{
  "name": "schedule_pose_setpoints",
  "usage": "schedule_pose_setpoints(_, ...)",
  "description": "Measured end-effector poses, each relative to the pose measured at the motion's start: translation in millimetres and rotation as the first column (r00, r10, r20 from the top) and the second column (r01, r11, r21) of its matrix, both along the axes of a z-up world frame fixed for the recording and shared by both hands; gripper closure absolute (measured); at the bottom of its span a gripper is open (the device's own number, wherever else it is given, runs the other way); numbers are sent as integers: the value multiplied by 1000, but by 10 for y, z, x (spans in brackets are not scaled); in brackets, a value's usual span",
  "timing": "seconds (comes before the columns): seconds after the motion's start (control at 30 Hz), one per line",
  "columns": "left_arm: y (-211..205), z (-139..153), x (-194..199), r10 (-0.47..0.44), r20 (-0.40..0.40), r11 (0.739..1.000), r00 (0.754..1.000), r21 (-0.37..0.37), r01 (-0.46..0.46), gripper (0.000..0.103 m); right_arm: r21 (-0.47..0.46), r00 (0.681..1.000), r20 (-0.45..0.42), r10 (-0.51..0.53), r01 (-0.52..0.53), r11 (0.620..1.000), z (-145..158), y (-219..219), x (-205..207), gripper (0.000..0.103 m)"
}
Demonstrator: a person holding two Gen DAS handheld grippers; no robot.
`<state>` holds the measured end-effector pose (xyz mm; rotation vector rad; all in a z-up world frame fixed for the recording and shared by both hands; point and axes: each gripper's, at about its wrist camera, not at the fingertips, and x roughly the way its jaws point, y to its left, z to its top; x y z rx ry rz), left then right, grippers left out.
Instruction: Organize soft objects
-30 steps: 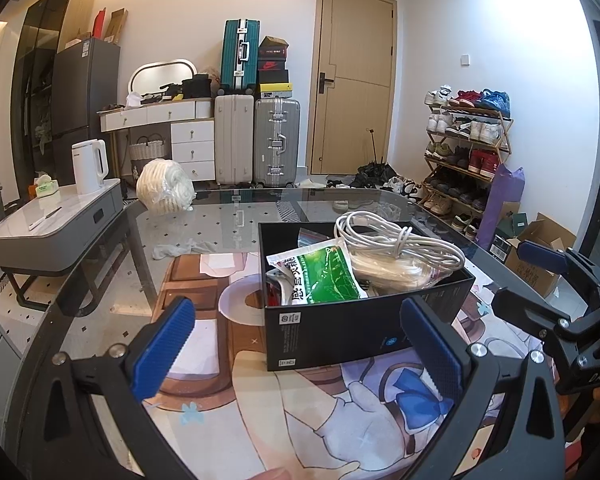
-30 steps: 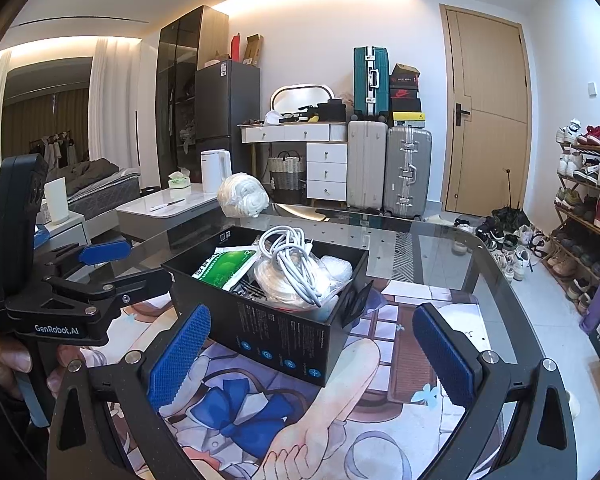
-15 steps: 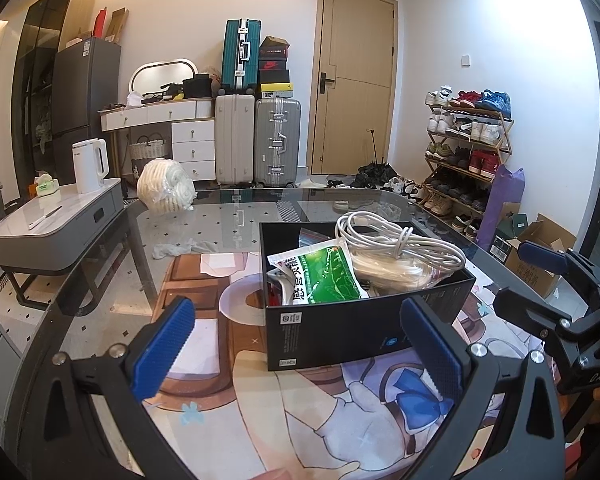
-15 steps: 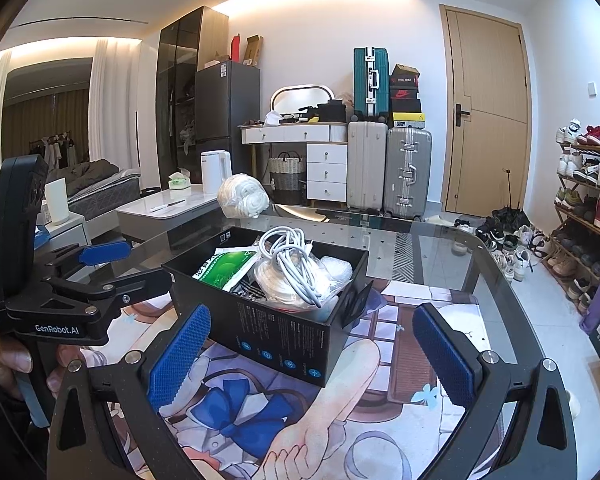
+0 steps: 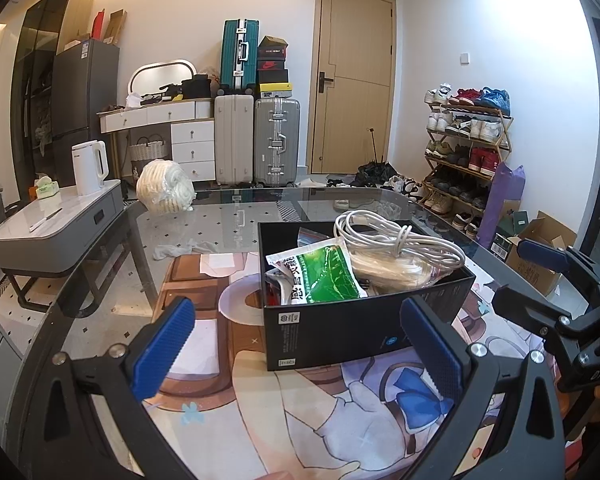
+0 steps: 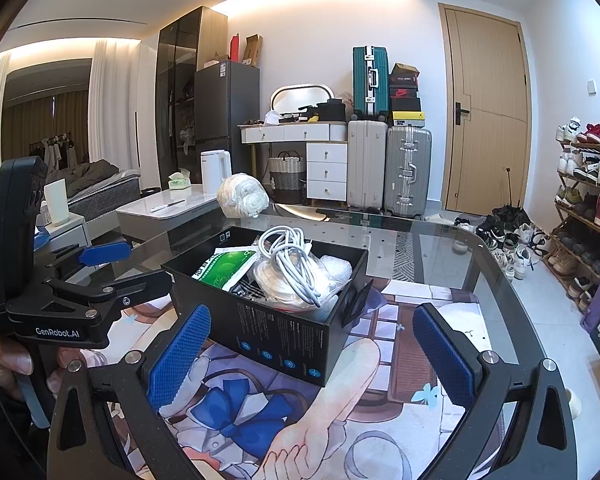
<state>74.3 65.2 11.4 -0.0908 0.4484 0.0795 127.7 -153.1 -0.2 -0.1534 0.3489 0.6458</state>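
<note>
The black box [image 5: 364,300] stood on the glass table [image 5: 236,224], on the printed mat, and everything else took its place from it. Inside lay a green packet [image 5: 324,274], a coiled white cable [image 5: 396,240] on top of a clear-wrapped bundle, and some bubble wrap [image 6: 334,268] at the far end. Both grippers hovered on the near side of the box, fingers spread wide and holding nothing. The left gripper [image 5: 296,344] faced the box's short end, so its long axis ran away from those fingers; the right gripper [image 6: 312,348] met the box corner-on. Beyond the box, well apart toward the table's far-left edge, sat a white bagged bundle [image 5: 165,192], and nearer, off the box's far-left corner, a crumpled white scrap [image 5: 176,248]. Those looked like the soft things left outside, and I judged the left gripper the nearer to both. What lay under the packet and cable was hidden. I could not tell what the bundle was made of.
</note>
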Motion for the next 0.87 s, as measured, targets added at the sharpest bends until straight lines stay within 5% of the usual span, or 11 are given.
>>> schedule_pose_setpoints(0.87, 7, 5, 10, 16, 0, 1000, 1000, 14, -16, 0, 4, 1000, 0, -2, 2, 1000, 4, -2, -7, 0)
